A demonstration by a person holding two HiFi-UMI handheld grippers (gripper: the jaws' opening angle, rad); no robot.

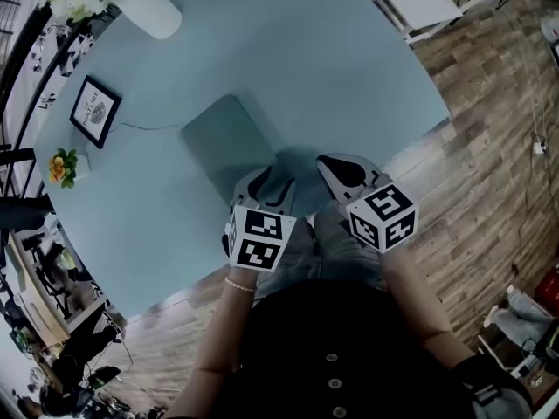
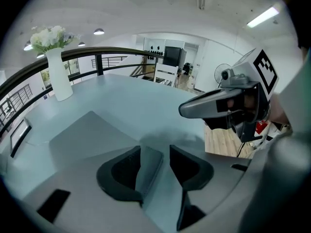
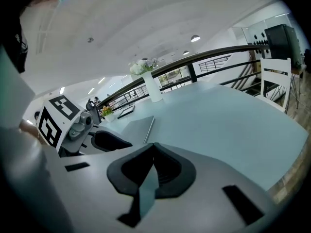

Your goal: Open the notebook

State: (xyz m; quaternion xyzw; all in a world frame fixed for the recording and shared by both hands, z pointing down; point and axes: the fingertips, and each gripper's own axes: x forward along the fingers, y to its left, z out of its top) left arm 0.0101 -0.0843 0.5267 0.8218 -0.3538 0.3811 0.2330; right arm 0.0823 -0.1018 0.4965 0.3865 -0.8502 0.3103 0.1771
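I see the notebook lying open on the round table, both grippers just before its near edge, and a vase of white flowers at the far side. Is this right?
Not fully. The notebook is closed and lies flat, as the head view shows. The left gripper and right gripper are close to its near edge, and the vase stands at the far side.

No words or numbers can be read. The framed picture [image 1: 95,111] on the table [image 1: 349,68] bears print too small to make out; the marker cubes [image 1: 258,238] show only black-and-white squares.
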